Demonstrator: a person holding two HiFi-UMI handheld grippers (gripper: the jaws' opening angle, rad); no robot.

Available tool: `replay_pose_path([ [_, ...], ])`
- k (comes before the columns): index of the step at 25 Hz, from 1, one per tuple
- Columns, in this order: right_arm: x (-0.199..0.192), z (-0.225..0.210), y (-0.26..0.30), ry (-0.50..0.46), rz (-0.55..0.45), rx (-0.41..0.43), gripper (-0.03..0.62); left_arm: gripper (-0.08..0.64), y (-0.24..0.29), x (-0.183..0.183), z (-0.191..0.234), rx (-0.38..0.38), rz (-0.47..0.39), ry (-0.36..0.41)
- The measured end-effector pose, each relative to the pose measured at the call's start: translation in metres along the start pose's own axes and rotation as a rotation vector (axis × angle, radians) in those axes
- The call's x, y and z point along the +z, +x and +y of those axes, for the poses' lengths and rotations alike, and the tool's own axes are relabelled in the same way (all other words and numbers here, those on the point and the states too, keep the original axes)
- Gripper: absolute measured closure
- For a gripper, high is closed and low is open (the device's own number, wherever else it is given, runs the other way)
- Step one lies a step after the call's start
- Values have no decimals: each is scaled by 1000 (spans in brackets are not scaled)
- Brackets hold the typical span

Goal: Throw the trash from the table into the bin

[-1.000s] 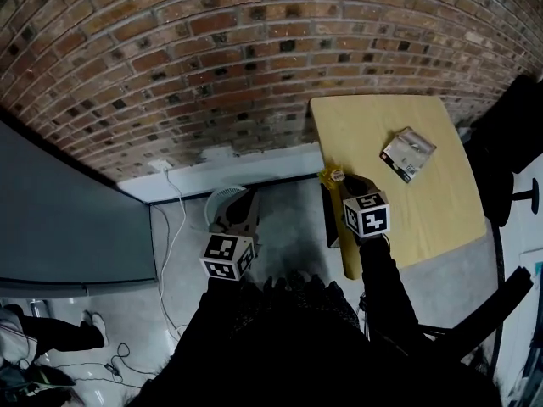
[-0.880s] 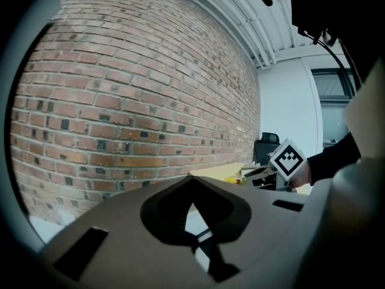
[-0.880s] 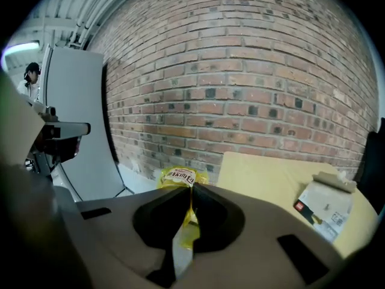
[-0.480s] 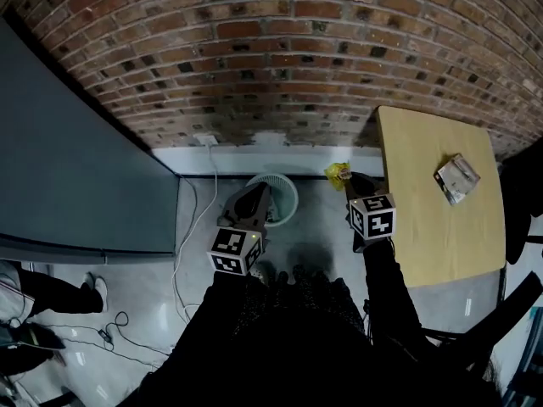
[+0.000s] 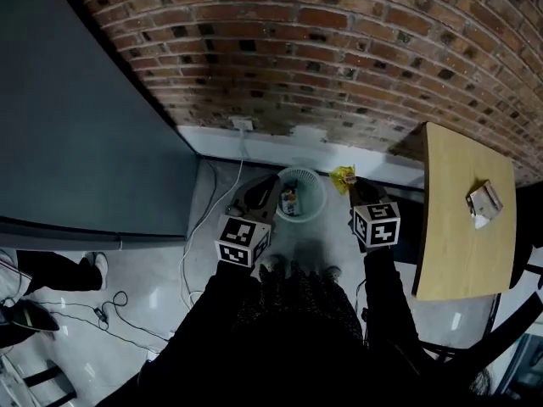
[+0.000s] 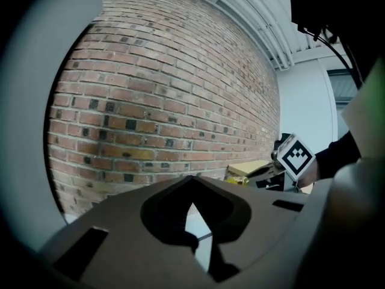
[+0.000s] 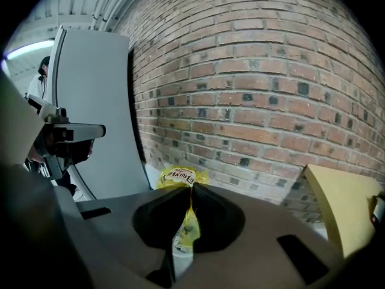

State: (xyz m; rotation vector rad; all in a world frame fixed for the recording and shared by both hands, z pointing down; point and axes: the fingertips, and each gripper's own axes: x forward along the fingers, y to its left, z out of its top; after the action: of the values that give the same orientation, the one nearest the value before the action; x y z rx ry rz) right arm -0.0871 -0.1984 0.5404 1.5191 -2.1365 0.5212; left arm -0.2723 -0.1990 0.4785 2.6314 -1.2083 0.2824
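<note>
Right tool point(image 5: 351, 183): closed tight on a yellow wrapper point(image 5: 343, 175). The printed top of the wrapper sticks out above the tips and the rest hangs down between the jaws.
Where the wrapper is: off the table point(image 5: 462, 227), in the air beside the right rim of the bin point(image 5: 322, 200). As far as I can judge it is not yet over the opening.
Left tool point(image 5: 270, 185): jaws together, nothing between them. It hovers at the left side of the bin.
Bin: a small round basket on the floor by the brick wall, with some rubbish already inside.
How the wrapper will handle: I think it is very light, thin, soft and crinkly, maybe slippery. A pinch at one edge, as now, is enough, but it may flutter or cling to the pads when released.
Left on the table: a flat silver-grey packet point(image 5: 485, 200). I judge it also light but a bit stiffer, and best taken by a raised edge or corner.
</note>
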Motion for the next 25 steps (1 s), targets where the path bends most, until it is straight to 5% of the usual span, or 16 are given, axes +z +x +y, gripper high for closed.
replay_pose_path([
  [12, -28, 49, 32, -38, 80, 44, 574, 554, 4, -42, 18, -42, 33, -41],
  [25, -75, 34, 99, -14, 184, 139, 574, 554, 60, -81, 24, -45, 109, -14],
])
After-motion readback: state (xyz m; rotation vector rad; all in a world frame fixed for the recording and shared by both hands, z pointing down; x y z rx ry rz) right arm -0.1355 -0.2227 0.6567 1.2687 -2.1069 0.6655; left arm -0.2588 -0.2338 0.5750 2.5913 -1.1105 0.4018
